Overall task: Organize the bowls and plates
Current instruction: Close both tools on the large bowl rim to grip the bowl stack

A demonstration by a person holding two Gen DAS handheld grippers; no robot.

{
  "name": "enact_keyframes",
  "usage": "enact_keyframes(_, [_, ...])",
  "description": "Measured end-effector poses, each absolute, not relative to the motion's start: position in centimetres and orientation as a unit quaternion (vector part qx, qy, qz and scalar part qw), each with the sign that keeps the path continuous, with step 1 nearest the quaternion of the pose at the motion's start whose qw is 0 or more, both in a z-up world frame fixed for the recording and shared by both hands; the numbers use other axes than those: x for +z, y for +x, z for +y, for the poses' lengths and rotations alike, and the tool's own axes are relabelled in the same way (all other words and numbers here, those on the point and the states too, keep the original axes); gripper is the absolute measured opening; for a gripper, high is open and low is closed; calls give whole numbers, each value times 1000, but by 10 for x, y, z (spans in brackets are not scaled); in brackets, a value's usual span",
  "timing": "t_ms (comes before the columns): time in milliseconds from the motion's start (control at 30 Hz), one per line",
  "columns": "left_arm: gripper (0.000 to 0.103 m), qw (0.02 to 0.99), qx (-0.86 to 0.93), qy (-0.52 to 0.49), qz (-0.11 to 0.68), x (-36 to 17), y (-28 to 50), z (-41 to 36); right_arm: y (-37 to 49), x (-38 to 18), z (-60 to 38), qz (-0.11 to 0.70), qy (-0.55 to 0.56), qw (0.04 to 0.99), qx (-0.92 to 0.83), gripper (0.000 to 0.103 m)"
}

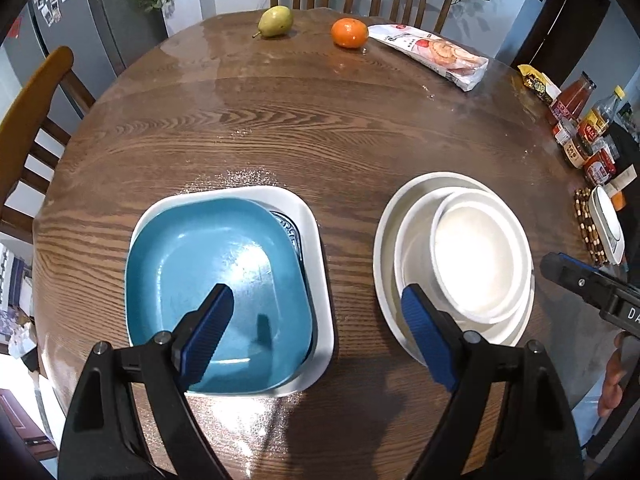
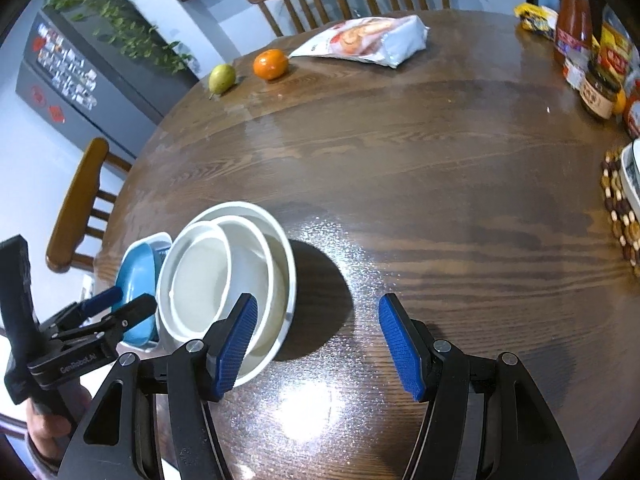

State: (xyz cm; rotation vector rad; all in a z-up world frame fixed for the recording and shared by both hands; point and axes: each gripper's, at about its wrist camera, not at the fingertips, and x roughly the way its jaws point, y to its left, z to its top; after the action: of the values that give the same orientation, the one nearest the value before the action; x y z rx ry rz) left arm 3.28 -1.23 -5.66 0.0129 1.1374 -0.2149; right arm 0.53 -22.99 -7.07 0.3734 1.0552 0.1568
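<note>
Left tool (image 1: 316, 320) hangs released, its blue pads wide apart with nothing between them, one pad over the blue plate (image 1: 216, 292) and the other over the rim of the white stack. It looks parked between the two piles, free to go either way. Right tool (image 2: 316, 344) is released too, gripping nothing; its left pad overlaps the rim of the white stack, its right pad is over bare counter (image 2: 440, 184).

The sorting reads as nearly done, by shape: the blue plate sits in a white square dish (image 1: 320, 240) with a patterned piece peeking out between, and just beside it a small bowl (image 1: 476, 256) nests off-centre in a wider bowl on a round plate (image 1: 384, 232). Off-centre nesting could want a nudge.

Left view looks down into both piles. Right view barely catches the square pile, but shows the bowls' depth, the left tool's side and the hand (image 2: 48, 428) holding it. Pear (image 1: 275, 21), orange (image 1: 349, 32) and a snack bag (image 1: 432, 54) sit well apart at the far edge.
</note>
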Motion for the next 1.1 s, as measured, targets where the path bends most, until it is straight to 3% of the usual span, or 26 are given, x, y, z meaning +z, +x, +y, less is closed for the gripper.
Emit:
enact_keyframes(167, [73, 833, -100, 2, 544, -58, 40, -10, 8, -77, -237, 503, 194, 839, 70, 62])
enact_keyframes(400, [71, 834, -100, 7, 542, -57, 42, -12, 12, -84, -237, 509, 200, 834, 77, 52])
enact_keyframes(833, [73, 806, -107, 18, 582, -67, 60, -19, 22, -89, -233, 526, 187, 827, 69, 52])
enact_keyframes(1033, [69, 804, -105, 34, 584, -70, 61, -26, 25, -98, -233, 532, 210, 817, 79, 52])
enact_keyframes(1100, [62, 804, -110, 32, 584, -69, 61, -25, 25, -99, -234, 532, 218, 814, 83, 51])
